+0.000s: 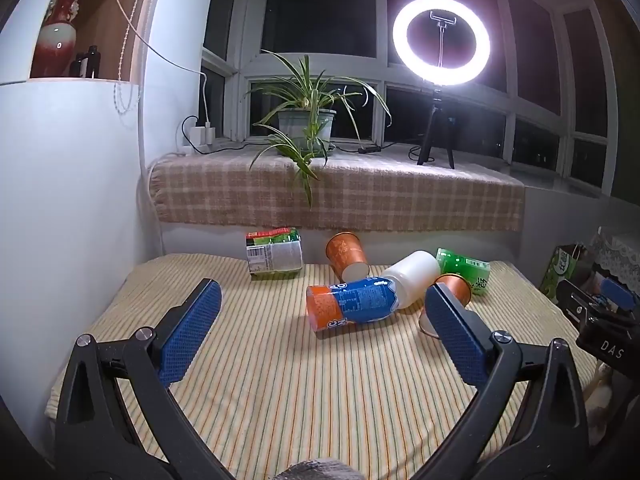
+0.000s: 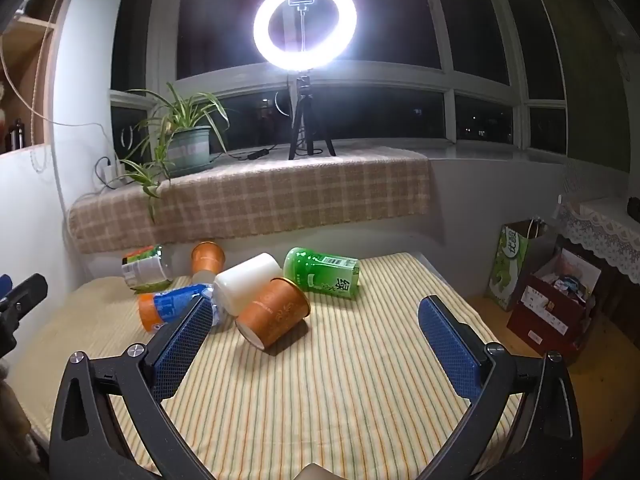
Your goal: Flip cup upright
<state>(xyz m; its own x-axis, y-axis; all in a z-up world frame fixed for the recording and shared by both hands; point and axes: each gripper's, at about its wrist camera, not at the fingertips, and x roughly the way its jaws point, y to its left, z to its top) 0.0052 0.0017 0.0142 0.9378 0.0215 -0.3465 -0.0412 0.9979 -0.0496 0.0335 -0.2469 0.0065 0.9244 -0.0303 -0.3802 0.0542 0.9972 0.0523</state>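
Two copper-orange cups lie on their sides on the striped cloth table (image 2: 340,400). The near cup (image 2: 274,314) lies ahead of my right gripper (image 2: 316,312), which is open and empty a little short of it. In the left wrist view this cup (image 1: 452,286) is partly hidden behind my right-hand finger. The far cup (image 1: 346,254) lies at the back; it also shows in the right wrist view (image 2: 208,258). My left gripper (image 1: 322,300) is open and empty, short of an orange and blue bottle (image 1: 352,304).
A white container (image 2: 246,282), a green bottle (image 2: 322,272) and a green-labelled jar (image 1: 274,254) also lie on the table. A plaid-covered sill (image 1: 340,192) with a potted plant (image 1: 306,124) and ring light (image 1: 440,40) is behind. Bags and boxes (image 2: 552,304) stand at the right.
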